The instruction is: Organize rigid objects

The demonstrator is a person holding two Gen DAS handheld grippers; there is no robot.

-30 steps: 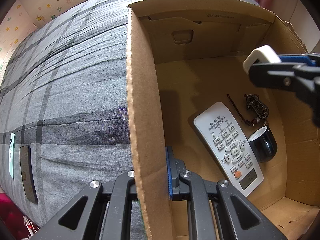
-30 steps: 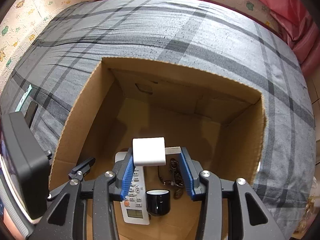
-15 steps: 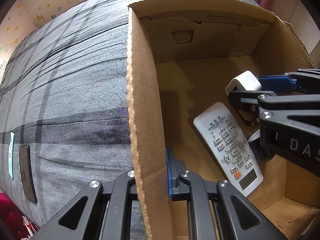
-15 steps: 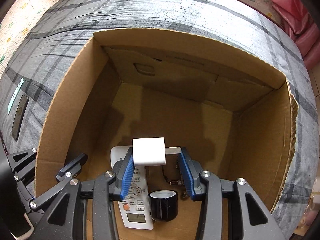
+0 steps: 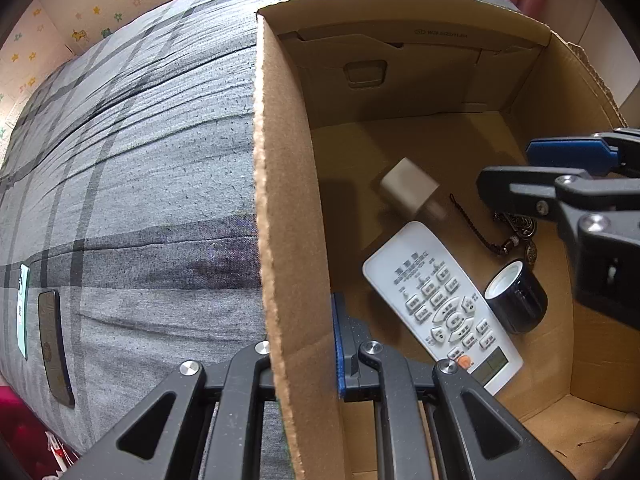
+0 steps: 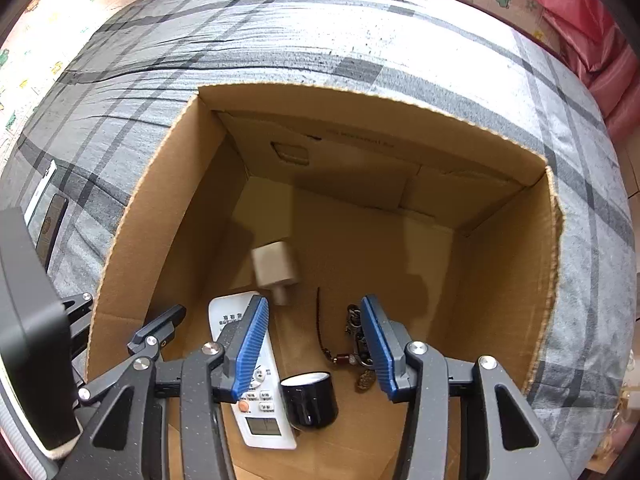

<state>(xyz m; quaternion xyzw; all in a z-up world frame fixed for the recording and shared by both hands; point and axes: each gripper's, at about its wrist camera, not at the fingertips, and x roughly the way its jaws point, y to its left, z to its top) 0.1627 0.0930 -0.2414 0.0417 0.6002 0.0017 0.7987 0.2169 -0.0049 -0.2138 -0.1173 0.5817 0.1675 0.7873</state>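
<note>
Right gripper (image 6: 314,344) jaws opening, empty; white charger (image 6: 276,270) lies loose inside cardboard box (image 5: 294,240), above the remote (image 5: 442,306). Left gripper (image 5: 304,364) pinches box wall. Advice: lift straight up, avoid snagging the wall.

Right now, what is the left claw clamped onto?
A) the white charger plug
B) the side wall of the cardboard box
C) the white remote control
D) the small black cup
B: the left claw straddles the side wall of the cardboard box, one finger inside and one outside.
</note>
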